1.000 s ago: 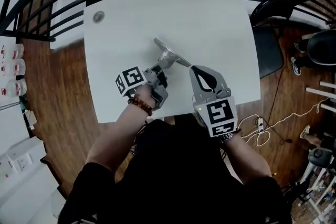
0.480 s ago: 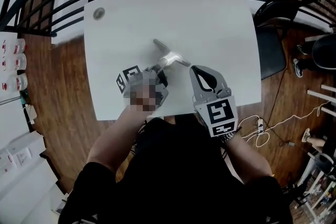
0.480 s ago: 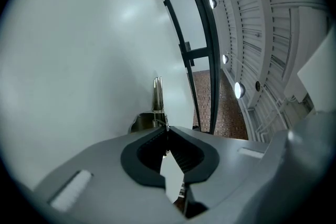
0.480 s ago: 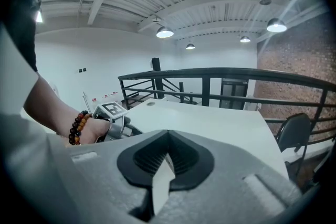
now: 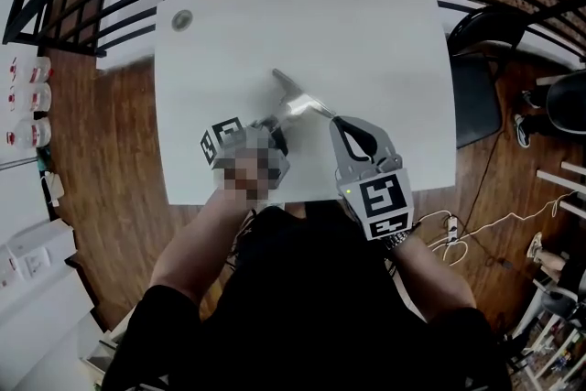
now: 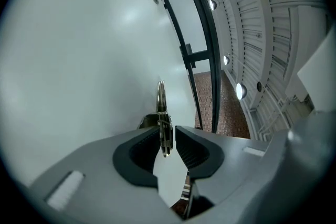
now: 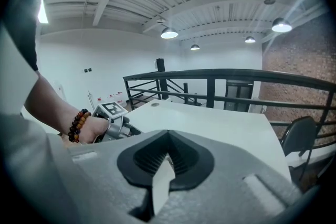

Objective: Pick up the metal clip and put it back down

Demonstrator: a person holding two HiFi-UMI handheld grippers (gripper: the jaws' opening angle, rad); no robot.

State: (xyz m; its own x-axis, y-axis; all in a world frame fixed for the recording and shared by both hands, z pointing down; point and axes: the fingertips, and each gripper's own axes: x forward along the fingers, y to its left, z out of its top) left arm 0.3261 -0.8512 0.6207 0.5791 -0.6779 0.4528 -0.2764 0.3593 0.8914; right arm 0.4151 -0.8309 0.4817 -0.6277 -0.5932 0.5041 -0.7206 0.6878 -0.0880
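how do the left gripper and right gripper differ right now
The left gripper has its jaws apart, having just opened; the right gripper has its jaws closed together. The left gripper has the metal clip standing between its pads with a gap on each side; the right gripper has nothing between its pads. Both are held low over the white table.

**Bright light, bent edges**

Round ceiling lamps [image 7: 169,33] lit the room. The white table [image 5: 366,32] shone pale, the metal clip [image 5: 300,103] glinted, and shadows were soft. Both gripper views curved and darkened at their corners.
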